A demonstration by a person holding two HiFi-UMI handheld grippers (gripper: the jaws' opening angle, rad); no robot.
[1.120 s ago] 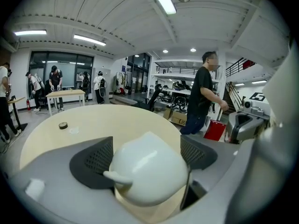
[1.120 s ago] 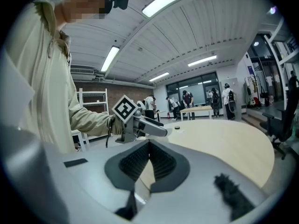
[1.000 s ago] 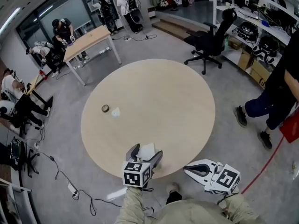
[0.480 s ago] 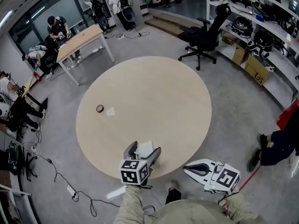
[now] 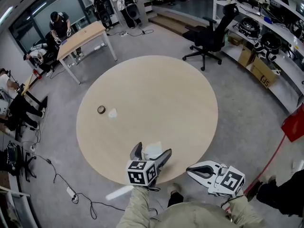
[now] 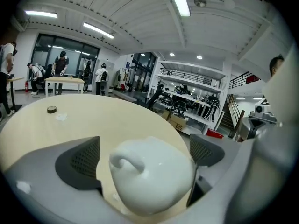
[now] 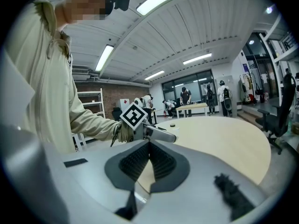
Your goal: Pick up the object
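Note:
A white mug point(image 5: 151, 149) point(image 6: 154, 171) rests on the round wooden table point(image 5: 152, 94) near its front edge, handle toward the left pad. My left gripper point(image 5: 153, 151) point(image 6: 145, 155) straddles it, jaws just opened wider. Both pads point(image 6: 79, 162) stand off the mug's sides, so it lies loose between them. My right gripper point(image 5: 190, 171) point(image 7: 149, 162) is shut and empty, hovering off the table's front right edge. In the right gripper view, the left gripper point(image 7: 159, 133) shows with its marker cube point(image 7: 134, 116).
A tape roll point(image 5: 101, 109) and a small white scrap point(image 5: 112, 113) lie at the table's left. A black office chair point(image 5: 211, 37) and a wooden desk point(image 5: 80, 39) stand beyond. People sit at the far left. Cables point(image 5: 61, 179) run over the floor.
The left gripper's jaws have spread wider around the mug, and it has shifted slightly right. The person standing at the right has walked off toward the lower right corner.

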